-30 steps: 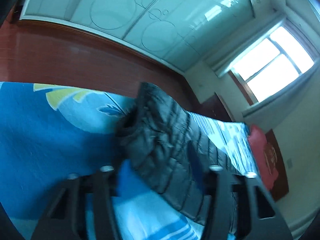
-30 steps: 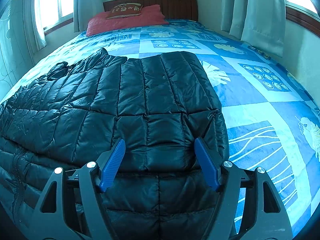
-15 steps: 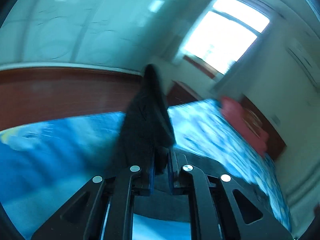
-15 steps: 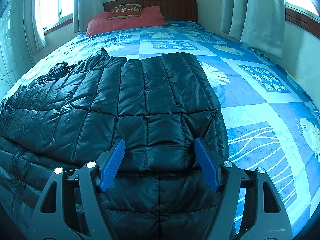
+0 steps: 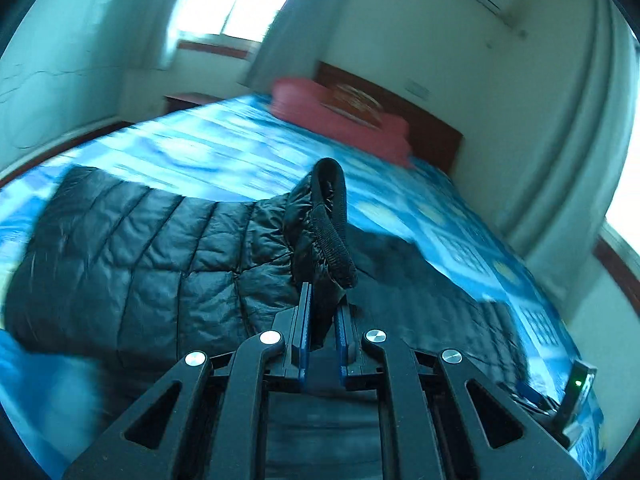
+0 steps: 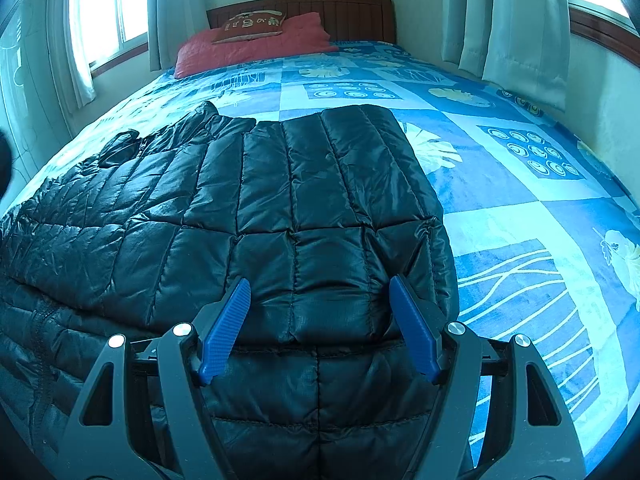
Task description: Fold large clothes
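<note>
A black quilted puffer jacket (image 6: 280,208) lies spread on the bed with one side folded over its body. My right gripper (image 6: 320,312) is open and hovers just above the jacket's near folded edge, holding nothing. My left gripper (image 5: 322,312) is shut on the jacket's sleeve cuff (image 5: 328,220), a dark elastic band, and holds it raised above the rest of the jacket (image 5: 140,264). The sleeve hangs from the cuff down to the left. The left wrist view is blurred.
The bed has a blue patterned cover (image 6: 520,184). A red pillow (image 6: 248,44) and a wooden headboard (image 6: 352,16) are at the far end. Curtained windows (image 6: 520,20) stand on both sides. The other gripper's body (image 5: 576,392) shows at the lower right of the left wrist view.
My left gripper closed on the sleeve cuff, lifted it and swung round towards the headboard. My right gripper stayed open over the jacket and has not moved.
</note>
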